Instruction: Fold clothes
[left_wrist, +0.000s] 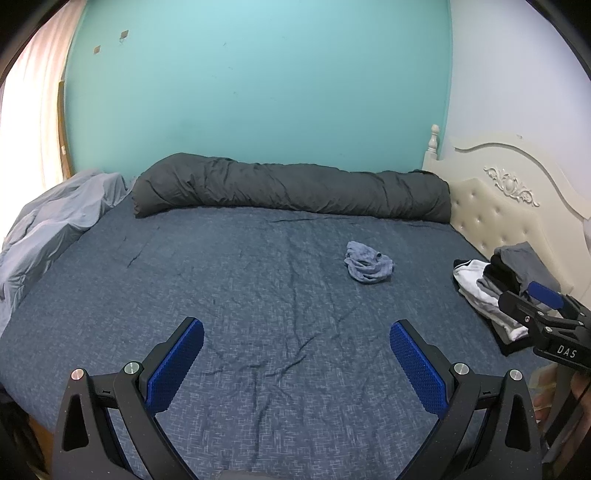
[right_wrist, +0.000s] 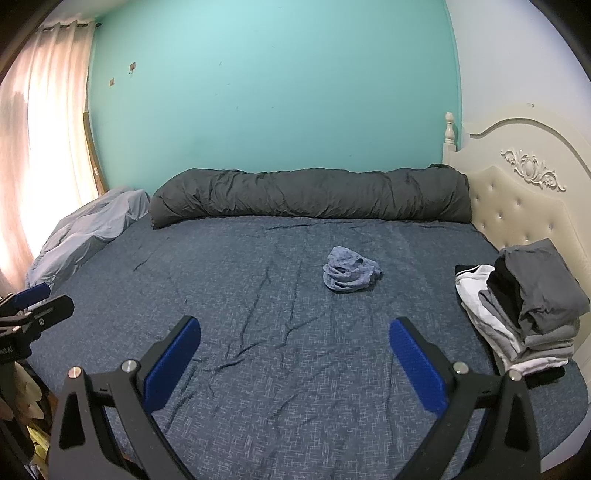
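A crumpled light blue garment (left_wrist: 368, 266) lies in a heap on the dark blue bed sheet (left_wrist: 236, 280), right of the middle; it also shows in the right wrist view (right_wrist: 351, 274). A stack of folded grey, black and white clothes (right_wrist: 524, 310) sits at the bed's right edge by the headboard, also in the left wrist view (left_wrist: 495, 291). My left gripper (left_wrist: 295, 363) is open and empty above the near part of the sheet. My right gripper (right_wrist: 294, 362) is open and empty, also above the near sheet, well short of the blue garment.
A rolled dark grey duvet (right_wrist: 310, 197) lies along the far edge against the teal wall. A rumpled light grey blanket (right_wrist: 88, 229) is at the far left. A cream tufted headboard (right_wrist: 524, 206) bounds the right side. A curtained window (right_wrist: 48, 147) is at left.
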